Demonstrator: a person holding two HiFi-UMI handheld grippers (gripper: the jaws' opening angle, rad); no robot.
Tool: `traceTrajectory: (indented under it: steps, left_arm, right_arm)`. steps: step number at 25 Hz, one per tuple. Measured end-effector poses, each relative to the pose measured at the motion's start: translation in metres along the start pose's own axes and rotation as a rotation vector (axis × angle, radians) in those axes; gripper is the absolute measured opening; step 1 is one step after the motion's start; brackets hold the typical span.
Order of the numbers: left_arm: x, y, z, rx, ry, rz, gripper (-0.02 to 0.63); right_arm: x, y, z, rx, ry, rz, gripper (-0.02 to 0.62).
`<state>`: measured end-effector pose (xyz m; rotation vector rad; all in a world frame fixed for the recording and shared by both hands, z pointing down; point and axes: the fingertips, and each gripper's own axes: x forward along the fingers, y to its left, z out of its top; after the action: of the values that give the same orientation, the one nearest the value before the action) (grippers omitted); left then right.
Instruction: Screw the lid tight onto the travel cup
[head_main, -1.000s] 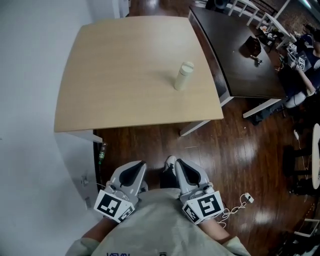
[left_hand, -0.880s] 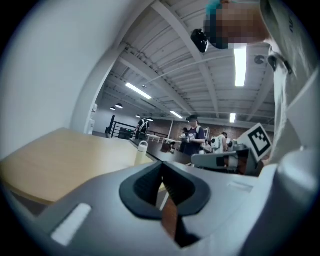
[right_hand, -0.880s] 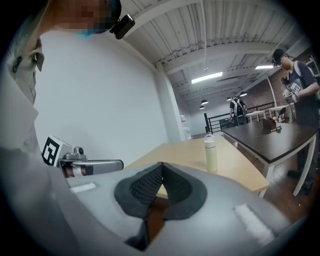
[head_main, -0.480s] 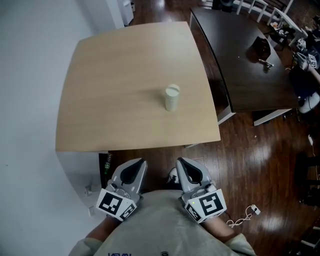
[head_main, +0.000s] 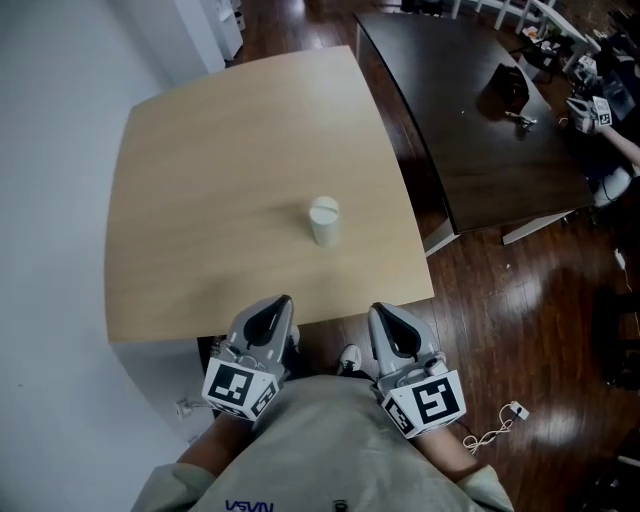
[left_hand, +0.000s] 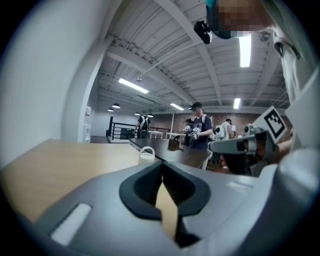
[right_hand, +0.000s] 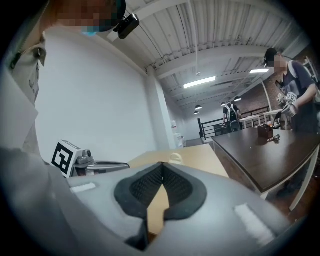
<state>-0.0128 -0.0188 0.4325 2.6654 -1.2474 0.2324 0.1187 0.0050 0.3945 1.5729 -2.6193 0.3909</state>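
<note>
A pale cream travel cup (head_main: 323, 221) with its lid on top stands upright on the light wooden table (head_main: 200, 200), right of the middle. It also shows small beyond the jaws as the cup (left_hand: 146, 156) in the left gripper view and the cup (right_hand: 175, 158) in the right gripper view. My left gripper (head_main: 277, 305) and right gripper (head_main: 380, 313) are held close to my chest at the table's near edge, well short of the cup. Both are shut with nothing between the jaws.
A dark table (head_main: 470, 110) stands to the right, with a dark bag (head_main: 503, 90) on it. Another person (head_main: 610, 110) sits at the far right. A white wall (head_main: 50, 250) runs along the left. A white cable (head_main: 495, 425) lies on the dark wood floor.
I have come closer to the wooden table: both grippers, earlier over the floor, now sit at its near edge. The cup stands nearer and more in front of me.
</note>
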Motion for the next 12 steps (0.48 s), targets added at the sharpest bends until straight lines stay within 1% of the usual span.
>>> traceTrajectory:
  steps: [6, 7, 9, 12]
  left_arm:
    - [0.054, 0.025, -0.015, 0.037, 0.057, -0.145, 0.006]
    - [0.061, 0.03, -0.017, 0.044, 0.064, -0.166, 0.026]
    - [0.075, 0.039, -0.022, 0.062, 0.079, -0.204, 0.099]
    - [0.093, 0.049, -0.029, 0.089, 0.096, -0.258, 0.161]
  right_arm:
    - [0.014, -0.027, 0.019, 0.009, -0.024, -0.189, -0.002]
    - [0.016, -0.028, 0.022, 0.006, -0.025, -0.215, -0.003]
    - [0.02, -0.029, 0.025, 0.002, -0.02, -0.262, -0.002]
    - [0.026, -0.026, 0.027, 0.015, -0.009, -0.324, -0.003]
